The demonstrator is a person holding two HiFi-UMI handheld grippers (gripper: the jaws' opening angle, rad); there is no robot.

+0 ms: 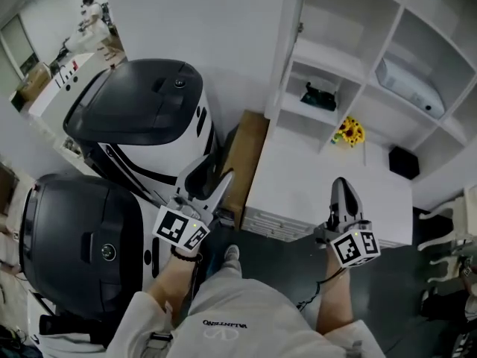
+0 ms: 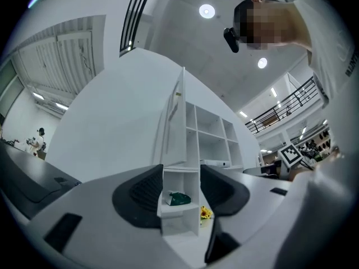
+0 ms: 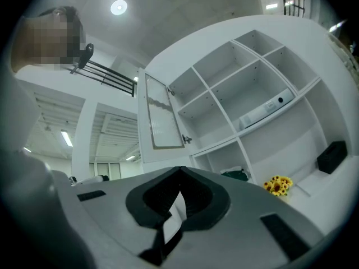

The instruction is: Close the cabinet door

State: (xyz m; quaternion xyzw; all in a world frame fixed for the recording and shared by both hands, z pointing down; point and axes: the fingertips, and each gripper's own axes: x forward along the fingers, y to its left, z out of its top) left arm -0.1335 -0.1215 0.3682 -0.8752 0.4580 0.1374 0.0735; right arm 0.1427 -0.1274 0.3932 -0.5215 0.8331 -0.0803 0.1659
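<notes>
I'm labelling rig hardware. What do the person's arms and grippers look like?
Both left gripper and right gripper have pale grey bodies with tapered tongs lined in black pads, each bearing a cube of black-and-white square markers. The person wears a white top and a dark left wristband.

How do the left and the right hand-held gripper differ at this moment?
The left hand-held gripper has its jaws apart; the right hand-held gripper has its jaws together at the tips. In the head view the left one leans toward the cabinet, while the right one points straight ahead. Both hold nothing.
</notes>
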